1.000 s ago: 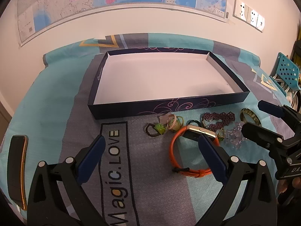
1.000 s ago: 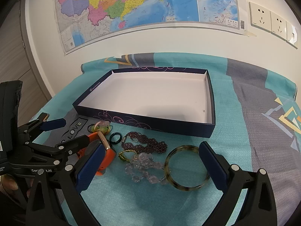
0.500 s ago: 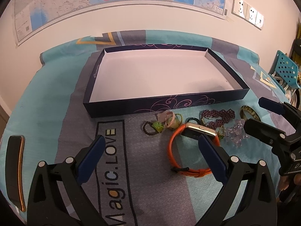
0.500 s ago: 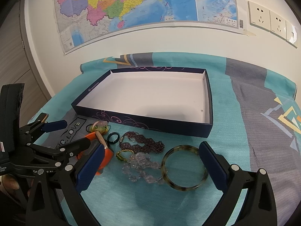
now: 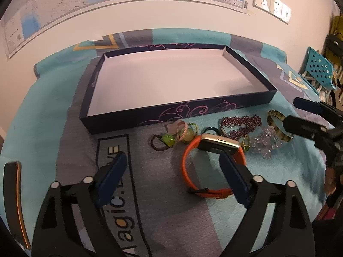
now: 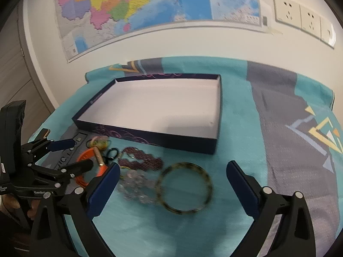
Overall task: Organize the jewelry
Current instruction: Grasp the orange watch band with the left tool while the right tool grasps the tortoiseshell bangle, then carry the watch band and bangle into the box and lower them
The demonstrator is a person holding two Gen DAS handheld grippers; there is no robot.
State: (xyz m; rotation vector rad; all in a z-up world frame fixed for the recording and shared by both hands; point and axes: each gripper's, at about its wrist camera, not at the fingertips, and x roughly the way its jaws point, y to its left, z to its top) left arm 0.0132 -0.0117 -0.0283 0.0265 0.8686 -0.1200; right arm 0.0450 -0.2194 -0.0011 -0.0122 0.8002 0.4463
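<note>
A dark blue shallow box (image 5: 193, 112) (image 6: 150, 137) with a white inside stands empty on the cloth. In front of it lie an orange-strapped watch (image 5: 214, 147) (image 6: 90, 156), small hair ties (image 5: 178, 131), a black ring (image 6: 112, 153), a purple beaded piece (image 5: 242, 125) (image 6: 141, 160), a clear crystal bracelet (image 5: 265, 143) (image 6: 137, 186) and a tortoiseshell bangle (image 5: 276, 124) (image 6: 184, 188). My left gripper (image 5: 171, 177) is open and empty, its right finger over the watch. My right gripper (image 6: 171, 182) is open and empty above the bangle.
A teal and grey cloth (image 5: 163, 192) printed "Magic.LOVE" covers the table. A wall with a map (image 6: 150, 6) and sockets (image 6: 300, 17) stands behind. A blue perforated chair (image 5: 319, 72) is at the far right.
Both grippers have moved forward toward the jewelry. The right gripper has come down closer over the bangle; its view is blurred by motion.
</note>
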